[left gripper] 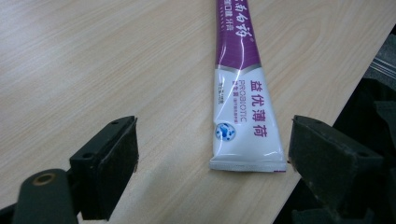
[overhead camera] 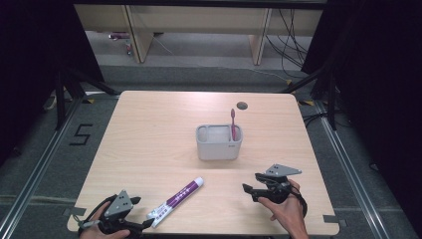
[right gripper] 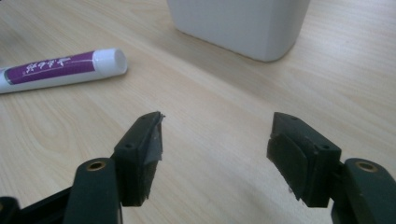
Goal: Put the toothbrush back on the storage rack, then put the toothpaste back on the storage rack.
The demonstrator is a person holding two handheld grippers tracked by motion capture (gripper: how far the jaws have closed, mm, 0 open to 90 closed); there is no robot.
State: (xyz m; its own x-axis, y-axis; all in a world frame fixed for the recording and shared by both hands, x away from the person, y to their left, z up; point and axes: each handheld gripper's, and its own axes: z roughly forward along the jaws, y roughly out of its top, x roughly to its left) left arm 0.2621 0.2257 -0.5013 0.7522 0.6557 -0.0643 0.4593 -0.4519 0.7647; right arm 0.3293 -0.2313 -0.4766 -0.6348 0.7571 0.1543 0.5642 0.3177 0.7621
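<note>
Low in the frame's left half, the toothpaste tube (overhead camera: pixel 177 195) lies flat on the bench (overhead camera: pixel 149 139), its crimped end just ahead of the left tool (overhead camera: pixel 148 223) — jaws apart, nothing clamped. The right tool (overhead camera: pixel 252 191), lower right, also stands wide apart and empty, short of the grey holder (overhead camera: pixel 219 145) with a toothbrush (overhead camera: pixel 232 124). The crimp sits near the bench edge; a nudge from one jaw before the other could slide the tube off, or the flat crimp could slip free.

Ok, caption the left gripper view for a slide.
Open left gripper lined up at the crimped end of a purple-and-white toothpaste tube on the wooden table.
</note>
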